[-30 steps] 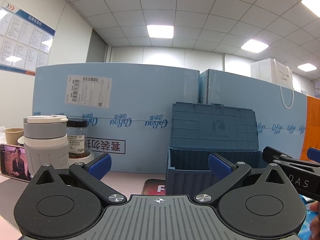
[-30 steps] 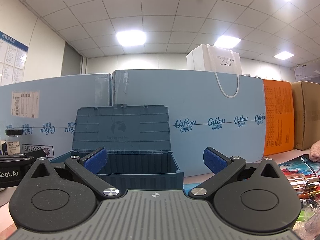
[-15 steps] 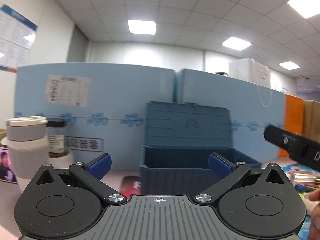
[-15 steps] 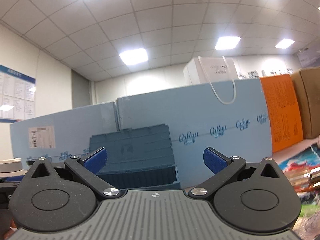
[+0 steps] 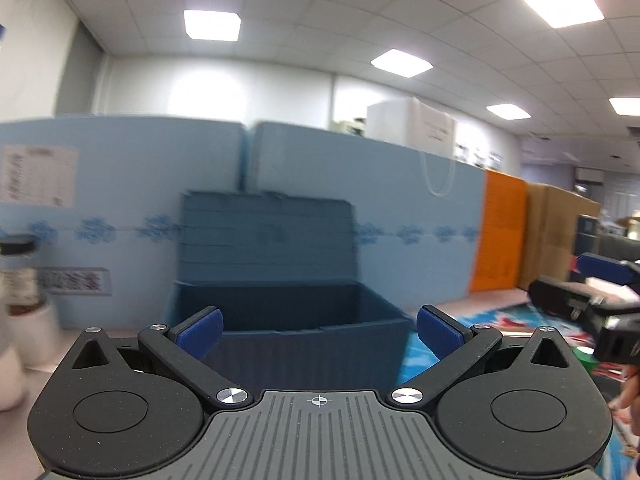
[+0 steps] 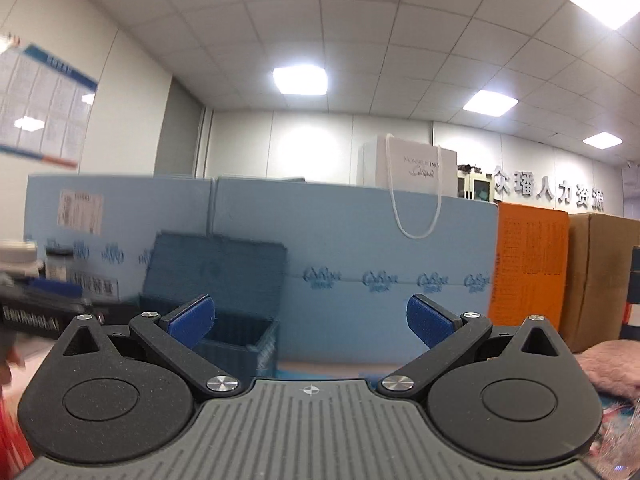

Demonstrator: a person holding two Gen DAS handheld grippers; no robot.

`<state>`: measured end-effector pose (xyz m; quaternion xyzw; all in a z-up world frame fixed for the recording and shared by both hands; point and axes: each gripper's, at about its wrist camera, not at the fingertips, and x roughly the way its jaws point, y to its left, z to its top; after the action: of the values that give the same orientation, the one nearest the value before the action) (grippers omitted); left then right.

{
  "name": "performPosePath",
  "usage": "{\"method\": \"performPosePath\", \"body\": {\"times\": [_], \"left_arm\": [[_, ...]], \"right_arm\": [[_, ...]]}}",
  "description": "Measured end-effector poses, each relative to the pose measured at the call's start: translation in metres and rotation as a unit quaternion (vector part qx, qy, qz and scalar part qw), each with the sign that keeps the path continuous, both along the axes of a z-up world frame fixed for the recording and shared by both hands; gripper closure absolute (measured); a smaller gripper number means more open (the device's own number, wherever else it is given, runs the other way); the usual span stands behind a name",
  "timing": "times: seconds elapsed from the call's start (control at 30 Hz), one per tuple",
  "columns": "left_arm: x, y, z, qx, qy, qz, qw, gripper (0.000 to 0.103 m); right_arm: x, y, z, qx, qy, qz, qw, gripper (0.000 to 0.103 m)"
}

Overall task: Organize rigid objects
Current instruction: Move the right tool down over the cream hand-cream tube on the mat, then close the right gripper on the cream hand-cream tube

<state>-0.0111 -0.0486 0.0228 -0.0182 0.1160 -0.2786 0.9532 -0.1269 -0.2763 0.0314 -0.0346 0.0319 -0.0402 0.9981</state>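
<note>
Blue is the colour of the big foam boards [image 5: 120,184] that stand up along the back of the desk. In front of them sits a dark blue box [image 5: 288,320] with its lid tipped up and back, so the top is wide open. It looks empty from here, but the floor of the box is hidden.

The left gripper [image 5: 319,330] points straight at the box. The box sits right ahead, between its two blue fingers, with its long side running across the view. Its jaws are spread wide and hold nothing.

The right gripper [image 6: 310,320] has its jaws spread wide too, and empty. From this side the box [image 6: 216,292] lies off to the left, so the left gripper looks like the nearer one to the box.

Things to tidy seem to lie on the right side of the desk, on a bright mat [image 5: 492,320]. They are too blurry to name. The right gripper [image 5: 588,304] hangs over that side, so I think it is better placed to pick one up.

A jar [image 5: 18,276] stands near the left edge of the desk. A white bag [image 6: 412,172] rests on top of the boards.
</note>
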Motion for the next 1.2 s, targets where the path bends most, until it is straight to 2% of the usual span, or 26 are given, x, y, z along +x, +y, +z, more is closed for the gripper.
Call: {"method": "performPosePath", "body": {"times": [0.1, 0.23, 0.33, 0.47, 0.57, 0.67, 0.77, 0.87, 0.9, 1.03, 1.1, 1.2], "left_arm": [[0.009, -0.008, 0.003, -0.010, 0.047, -0.049, 0.9976, 0.000], [0.023, -0.024, 0.003, -0.032, 0.113, -0.114, 0.9866, 0.000], [0.031, -0.038, 0.001, -0.047, 0.157, -0.158, 0.9737, 0.000], [0.046, -0.060, -0.008, -0.048, 0.229, -0.204, 0.9506, 0.000], [0.049, -0.063, -0.015, -0.054, 0.258, -0.217, 0.9399, 0.000], [0.054, -0.061, -0.019, -0.052, 0.265, -0.216, 0.9383, 0.000], [0.060, -0.058, -0.020, -0.047, 0.275, -0.214, 0.9362, 0.000], [0.065, -0.054, -0.022, -0.046, 0.284, -0.217, 0.9327, 0.000], [0.067, -0.053, -0.022, -0.047, 0.288, -0.217, 0.9315, 0.000], [0.073, -0.049, -0.023, -0.052, 0.298, -0.216, 0.9285, 0.000], [0.074, -0.048, -0.023, -0.053, 0.299, -0.214, 0.9286, 0.000], [0.075, -0.046, -0.023, -0.056, 0.302, -0.212, 0.9278, 0.000]], "right_arm": [[-0.002, -0.016, -0.006, 0.001, 0.044, -0.002, 0.999, 0.000], [-0.004, -0.030, -0.016, -0.011, 0.106, 0.007, 0.994, 0.000], [0.000, -0.036, -0.028, -0.009, 0.160, 0.029, 0.987, 0.000], [0.012, -0.040, -0.044, -0.009, 0.220, 0.041, 0.974, 0.003], [0.021, -0.044, -0.049, -0.001, 0.247, 0.034, 0.968, 0.016], [0.029, -0.048, -0.054, 0.002, 0.266, 0.047, 0.963, 0.023], [0.040, -0.049, -0.062, -0.009, 0.291, 0.049, 0.955, 0.042], [0.046, -0.050, -0.065, -0.002, 0.305, 0.040, 0.952, 0.055], [0.047, -0.050, -0.065, 0.008, 0.311, 0.042, 0.949, 0.056], [0.052, -0.044, -0.066, 0.027, 0.322, 0.052, 0.945, 0.055], [0.058, -0.046, -0.066, 0.048, 0.327, 0.046, 0.943, 0.043], [0.065, -0.047, -0.066, 0.075, 0.328, 0.041, 0.941, 0.040]]}}
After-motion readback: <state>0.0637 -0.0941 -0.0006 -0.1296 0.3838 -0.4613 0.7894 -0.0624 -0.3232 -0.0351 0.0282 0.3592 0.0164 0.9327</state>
